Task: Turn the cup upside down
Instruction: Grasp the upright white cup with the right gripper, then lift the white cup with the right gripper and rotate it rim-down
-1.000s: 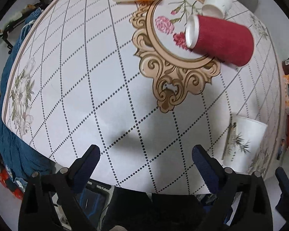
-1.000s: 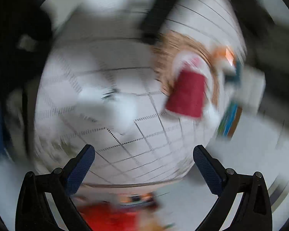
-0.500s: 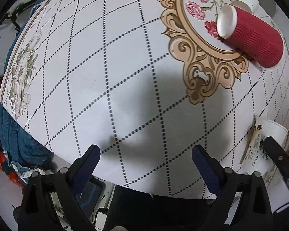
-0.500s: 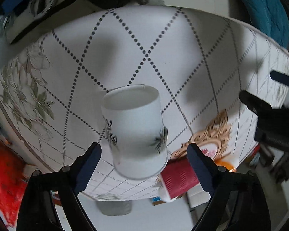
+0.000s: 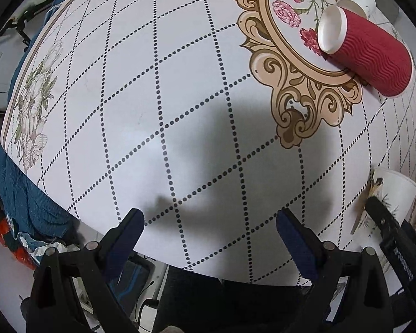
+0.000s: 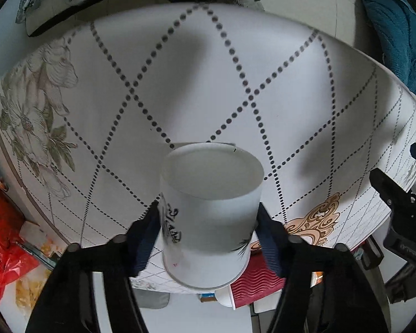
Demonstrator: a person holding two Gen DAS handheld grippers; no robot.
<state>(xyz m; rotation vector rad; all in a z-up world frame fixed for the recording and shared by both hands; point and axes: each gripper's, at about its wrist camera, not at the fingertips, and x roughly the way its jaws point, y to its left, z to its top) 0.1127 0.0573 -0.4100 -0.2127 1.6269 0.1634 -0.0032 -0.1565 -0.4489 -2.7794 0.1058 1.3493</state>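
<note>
The right wrist view shows the right hand-held gripper (image 6: 208,227) now clenched on the white paper cup (image 6: 210,213), a blue pad pressed to each side of its wall; half a second ago the fingers stood wide apart with the cup loose between them. The cup's flat closed base faces the camera and its wider rim points away toward the tabletop (image 6: 235,83), so it looks grasped and ready for the turn, though I cannot tell whether it is lifted or resting. The left wrist view adds what this one hides: the left hand-held gripper (image 5: 210,238) hangs released and empty over the tabletop's near edge, a red ribbed cup (image 5: 371,55) lies on its side on the floral medallion, and the white cup sits at the far right edge, partly behind the other gripper.
</note>
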